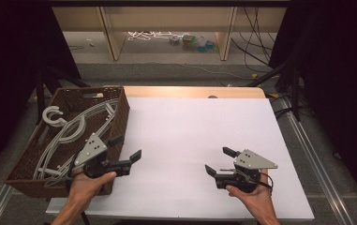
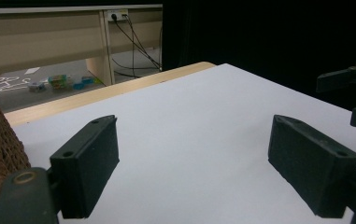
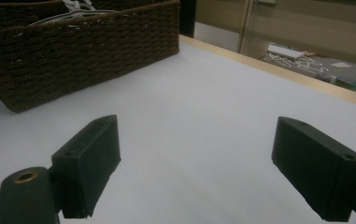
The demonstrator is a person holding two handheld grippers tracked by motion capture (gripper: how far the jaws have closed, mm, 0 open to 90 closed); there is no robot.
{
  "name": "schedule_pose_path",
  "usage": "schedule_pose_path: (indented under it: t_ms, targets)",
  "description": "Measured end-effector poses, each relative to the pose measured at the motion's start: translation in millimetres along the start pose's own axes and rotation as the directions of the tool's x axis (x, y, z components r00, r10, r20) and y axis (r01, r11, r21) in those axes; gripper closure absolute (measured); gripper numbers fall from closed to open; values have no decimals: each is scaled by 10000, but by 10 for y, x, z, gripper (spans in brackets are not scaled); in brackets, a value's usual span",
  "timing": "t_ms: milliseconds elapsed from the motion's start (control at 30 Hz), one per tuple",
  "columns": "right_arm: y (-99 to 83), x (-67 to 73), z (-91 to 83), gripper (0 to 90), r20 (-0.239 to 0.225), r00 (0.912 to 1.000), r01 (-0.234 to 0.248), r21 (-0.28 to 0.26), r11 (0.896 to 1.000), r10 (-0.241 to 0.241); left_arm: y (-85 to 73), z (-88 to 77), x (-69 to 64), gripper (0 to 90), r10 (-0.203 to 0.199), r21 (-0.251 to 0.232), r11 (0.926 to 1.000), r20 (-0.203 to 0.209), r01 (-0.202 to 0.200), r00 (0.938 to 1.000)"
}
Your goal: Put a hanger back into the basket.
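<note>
beside the wicker basket (image 1: 120,112) holding the white hangers (image 1: 68,133), left gripper (image 1: 128,149) and right gripper (image 1: 217,161) hover spread and empty over the white table (image 1: 190,126); start stage, next likely a left reach into the basket.

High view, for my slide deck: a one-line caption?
Two open grippers, left gripper and right gripper, over a white table beside a wicker basket of hangers.

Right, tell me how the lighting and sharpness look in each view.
High view: white table bright and even, sides black, basket dim. Left gripper view: left claw soft and near, dark backdrop. Right gripper view: right claw blurry, basket slightly grainy.
</note>
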State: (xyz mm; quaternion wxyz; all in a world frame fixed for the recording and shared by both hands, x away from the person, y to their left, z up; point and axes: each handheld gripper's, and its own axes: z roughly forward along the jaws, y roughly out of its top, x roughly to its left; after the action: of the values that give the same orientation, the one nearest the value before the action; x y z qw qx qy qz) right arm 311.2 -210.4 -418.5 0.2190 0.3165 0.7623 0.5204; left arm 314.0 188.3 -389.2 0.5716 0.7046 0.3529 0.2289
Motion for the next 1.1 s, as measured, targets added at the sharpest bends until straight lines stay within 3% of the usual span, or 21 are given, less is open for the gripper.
schedule_pose_path:
  t_ms: [267, 400, 633, 867, 1100]
  targets:
    - [-30, 36, -40, 162, -29, 10000, -79, -39, 10000, 79, -154, -2, -60, 159, 179, -119, 9998, 273, -176, 9995]
    - [-59, 52, -71, 162, -32, 10000, 3, -68, 10000, -3, -266, 44, -127, 158, 468, 52, 9989, 521, -472, 9975]
    - [-94, 110, -82, 162, -94, 9999, -115, -70, 9999, 114, -459, 104, -152, 158, 571, 514, 9968, 649, -605, 9963]
    - [-145, 147, -123, 162, -163, 9998, -139, -46, 9999, 139, -503, 65, -116, 158, 445, 521, 9976, 366, -464, 9983]
    - [-175, 172, -159, 162, -123, 9998, -141, -27, 9999, 141, -507, 58, -150, 158, 488, 487, 9975, 551, -515, 9973]
